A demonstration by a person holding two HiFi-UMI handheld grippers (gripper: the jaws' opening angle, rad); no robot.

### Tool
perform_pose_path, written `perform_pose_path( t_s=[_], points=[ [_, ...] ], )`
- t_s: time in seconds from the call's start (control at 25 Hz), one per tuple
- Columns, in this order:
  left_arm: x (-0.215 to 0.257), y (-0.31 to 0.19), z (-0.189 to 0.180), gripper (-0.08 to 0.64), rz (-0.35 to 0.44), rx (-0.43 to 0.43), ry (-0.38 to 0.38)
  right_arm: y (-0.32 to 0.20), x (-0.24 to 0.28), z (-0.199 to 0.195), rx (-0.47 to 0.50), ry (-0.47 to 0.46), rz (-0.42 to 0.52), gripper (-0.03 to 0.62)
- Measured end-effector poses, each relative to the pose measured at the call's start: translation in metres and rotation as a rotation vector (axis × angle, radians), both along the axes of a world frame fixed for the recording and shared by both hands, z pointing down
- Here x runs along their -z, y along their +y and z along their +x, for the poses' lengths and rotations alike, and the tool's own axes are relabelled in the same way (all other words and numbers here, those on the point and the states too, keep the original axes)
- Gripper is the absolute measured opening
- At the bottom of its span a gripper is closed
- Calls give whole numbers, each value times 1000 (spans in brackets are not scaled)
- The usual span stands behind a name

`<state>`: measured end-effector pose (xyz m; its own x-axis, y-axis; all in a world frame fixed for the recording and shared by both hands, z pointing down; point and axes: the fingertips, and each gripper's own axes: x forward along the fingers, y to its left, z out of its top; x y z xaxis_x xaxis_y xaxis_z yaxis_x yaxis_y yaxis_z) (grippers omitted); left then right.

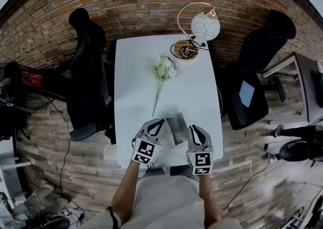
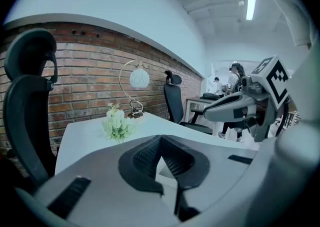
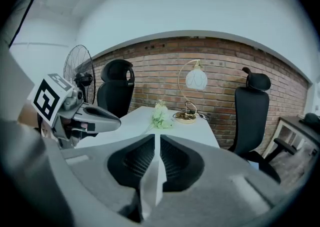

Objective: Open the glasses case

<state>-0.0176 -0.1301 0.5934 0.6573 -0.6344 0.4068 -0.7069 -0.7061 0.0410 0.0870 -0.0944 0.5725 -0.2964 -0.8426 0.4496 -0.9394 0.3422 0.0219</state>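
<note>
Head view: the glasses case [image 1: 176, 128], grey and flat, lies at the near edge of the white desk [image 1: 136, 71], between the two grippers.
Left: the left gripper [image 1: 159, 122] meets the case's left corner. In the left gripper view its fingers [image 2: 145, 158] are clenched with the tips together, and a pale sliver that looks like the case sits in the wedge behind them.
Right: the right gripper [image 1: 194, 128] is at the case's right edge. In the right gripper view its fingers [image 3: 134, 160] are clenched on a thin pale edge of the case, seen edge-on between the pads.
Closest neighbour: a spray of pale green-white flowers [image 1: 163, 70] lies at the desk's middle. Its thin stem runs toward the near edge, and the stem's end lies just beside the left gripper's tips.
Far end of desk: a lamp [image 1: 204, 26] with a white globe on a curved gold arm stands on a round gold base.
Beside the desk: one black office chair [image 1: 86, 61] stands at its left side and another [image 1: 252, 79] at its right. A floor fan [image 1: 15, 94] stands well apart to the left.
Behind the desk: a brick wall [image 1: 146, 1].
Markings: each gripper's cube carries black-and-white square patterns [image 1: 146, 150].
</note>
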Motion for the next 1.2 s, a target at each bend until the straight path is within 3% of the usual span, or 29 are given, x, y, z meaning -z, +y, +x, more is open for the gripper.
perform_pose_path(
  t_s=[0.56, 1.2],
  points=[
    [58, 4, -9, 4, 112, -1, 74, 6, 46, -15, 3, -2, 103, 8],
    [51, 0, -18, 5, 98, -9, 91, 2, 48, -20, -25, 12, 102, 8]
  ],
)
